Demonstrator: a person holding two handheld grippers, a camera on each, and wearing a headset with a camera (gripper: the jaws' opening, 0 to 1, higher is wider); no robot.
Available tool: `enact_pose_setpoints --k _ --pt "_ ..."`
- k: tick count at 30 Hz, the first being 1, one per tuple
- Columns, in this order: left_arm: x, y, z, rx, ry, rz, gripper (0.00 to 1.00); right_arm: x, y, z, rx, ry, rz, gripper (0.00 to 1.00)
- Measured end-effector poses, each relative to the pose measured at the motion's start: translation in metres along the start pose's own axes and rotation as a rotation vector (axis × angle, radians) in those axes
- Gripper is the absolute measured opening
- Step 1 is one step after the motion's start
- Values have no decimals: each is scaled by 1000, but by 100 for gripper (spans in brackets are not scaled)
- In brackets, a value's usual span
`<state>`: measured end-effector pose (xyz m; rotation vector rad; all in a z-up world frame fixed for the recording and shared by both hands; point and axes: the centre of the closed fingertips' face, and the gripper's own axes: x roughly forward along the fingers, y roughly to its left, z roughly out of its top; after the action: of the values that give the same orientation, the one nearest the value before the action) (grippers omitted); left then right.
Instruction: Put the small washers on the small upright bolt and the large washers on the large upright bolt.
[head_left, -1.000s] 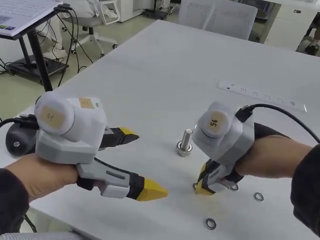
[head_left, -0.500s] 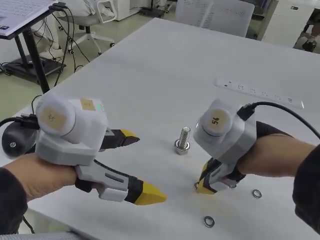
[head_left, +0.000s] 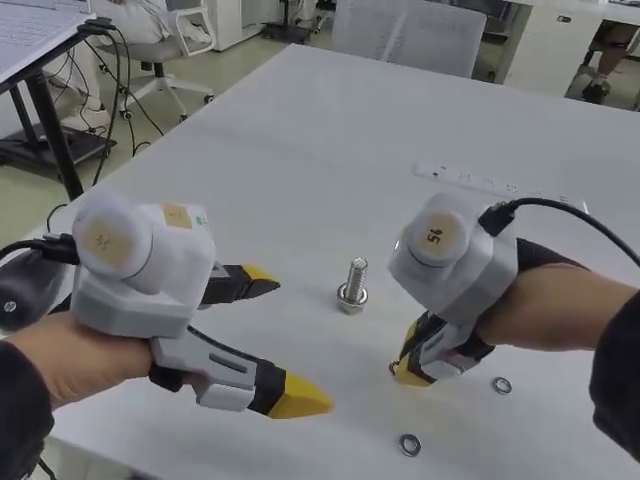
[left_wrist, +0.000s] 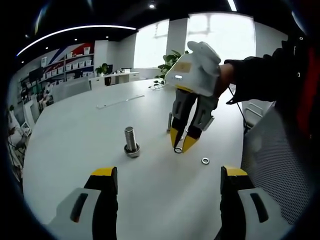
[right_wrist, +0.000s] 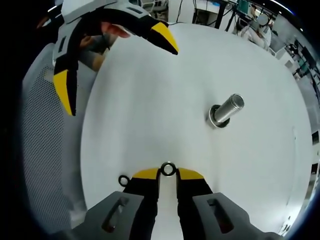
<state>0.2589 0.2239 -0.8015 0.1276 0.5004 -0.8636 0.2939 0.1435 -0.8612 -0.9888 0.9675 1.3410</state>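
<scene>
Steel: two loose washers (head_left: 501, 385), a third washer (right_wrist: 168, 169) pinched in right gripper (right_wrist: 168, 174); left gripper (left_wrist: 168, 172) wide.

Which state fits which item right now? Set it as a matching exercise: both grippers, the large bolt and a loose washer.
Items:
1. left gripper
2. right gripper
3. large bolt
4. loose washer

States:
A. lies flat on the table
B. shut on a washer
C. open, holding nothing
D. stands upright

Pairs: 1-C, 2-B, 3-D, 4-A.
</scene>
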Motion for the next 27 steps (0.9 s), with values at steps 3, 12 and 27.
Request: enact_pose_setpoints --k 3,12,27 --pt "1 -1 2 8 4 -9 85 -4 0 -2 13 -8 -2 14" --pt "10 -4 12 37 16 -43 85 -16 -4 -8 45 -23 -19 14" --pt "21 -9 21 60 30 -90 85 -43 -8 -9 71 -49 -50 14"
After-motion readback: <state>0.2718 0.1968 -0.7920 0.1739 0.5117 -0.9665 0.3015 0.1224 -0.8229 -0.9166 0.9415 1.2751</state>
